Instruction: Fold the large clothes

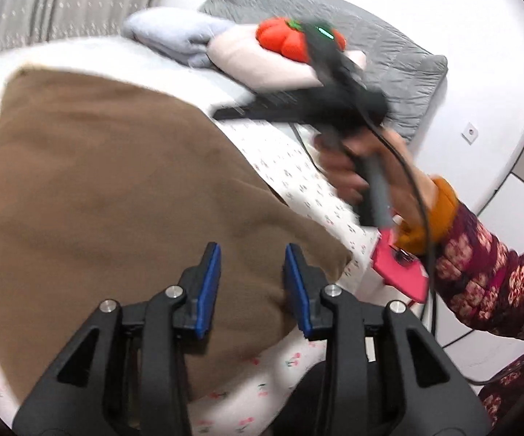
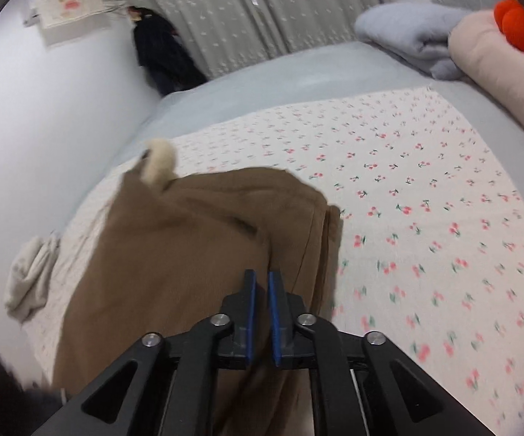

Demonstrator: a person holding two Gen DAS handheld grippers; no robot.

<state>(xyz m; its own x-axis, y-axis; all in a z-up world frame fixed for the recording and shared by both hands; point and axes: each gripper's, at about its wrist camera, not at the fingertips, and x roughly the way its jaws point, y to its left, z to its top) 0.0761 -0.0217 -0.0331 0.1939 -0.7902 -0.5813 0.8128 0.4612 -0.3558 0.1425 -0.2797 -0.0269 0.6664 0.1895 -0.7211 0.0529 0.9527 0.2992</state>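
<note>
We work over a bed covered by a cherry-print sheet (image 2: pixel 425 196). The brown garment (image 1: pixel 109 189) lies on this sheet toward the near edge of the bed, spread in a broad, partly folded mass. In the right wrist view, the same brown garment (image 2: pixel 189 254) shows layered folds along its right border and a cream fleece lining (image 2: pixel 160 161) turned out at its far corner.

We hold the left gripper (image 1: pixel 252 287) above the near part of the garment. Its blue-padded jaws stand wide apart, and nothing sits between them; brown fabric shows through the gap.

We hold the right gripper (image 2: pixel 261 312) low over the garment's folded right border. Its jaws stand close together with only a narrow gap. Brown fabric lies directly under and ahead of the pads, but we cannot tell whether any fabric is pinched. In the left wrist view, the right gripper (image 1: pixel 232 112) appears blurred, held by the right hand (image 1: pixel 349 167) above the sheet beyond the garment's right edge.

At the far right corner of the bed lie a pale blue folded blanket (image 2: pixel 403 32), a cream pillow (image 2: pixel 487 72), and an orange plush pumpkin (image 1: pixel 291 41) resting on the pillow. A grey quilted pad (image 1: pixel 370 40) lies behind them. A pink object (image 1: pixel 401 272) sits at the right edge of the bed, under the right forearm.
</note>
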